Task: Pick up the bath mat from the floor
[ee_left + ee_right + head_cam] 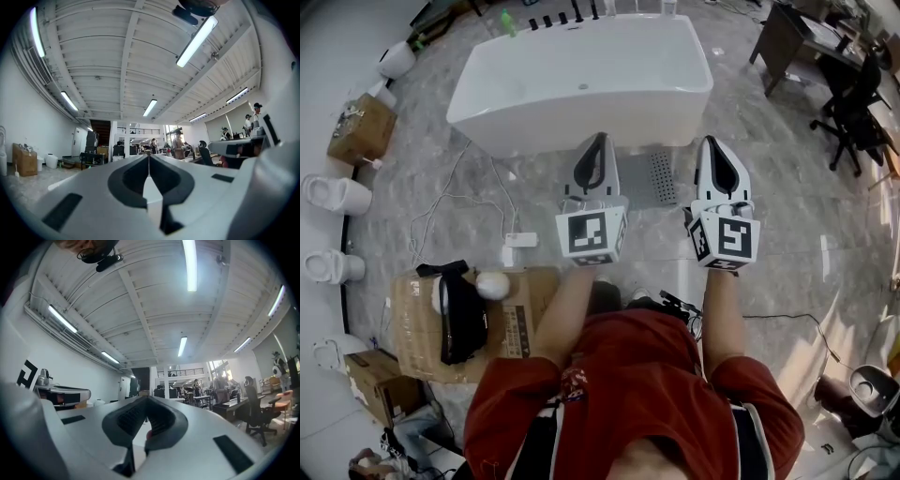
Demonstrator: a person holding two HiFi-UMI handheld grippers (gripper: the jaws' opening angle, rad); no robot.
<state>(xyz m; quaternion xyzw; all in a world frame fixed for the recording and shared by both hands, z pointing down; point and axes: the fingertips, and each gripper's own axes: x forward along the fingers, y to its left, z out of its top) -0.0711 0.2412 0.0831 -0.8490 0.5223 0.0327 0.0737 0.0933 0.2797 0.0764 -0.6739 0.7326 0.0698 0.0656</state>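
The bath mat (662, 177), a small grey mat with rows of dots, lies flat on the marble floor just in front of the white bathtub (581, 84). I hold both grippers up well above the floor, apart from the mat. In the head view the mat shows between them. My left gripper (599, 141) is shut with nothing in it, and my right gripper (713, 142) is shut and empty too. The left gripper view shows the left gripper (149, 157) with jaws closed against the ceiling. The right gripper view shows the right gripper (146, 399) the same way; the mat appears in neither.
A flattened cardboard box (408, 328) with a black device (459, 314) lies at the left. White cables (450, 202) and a power adapter (522, 240) trail across the floor. Toilets (337, 194) line the left wall. A desk and office chair (853, 112) stand at the right.
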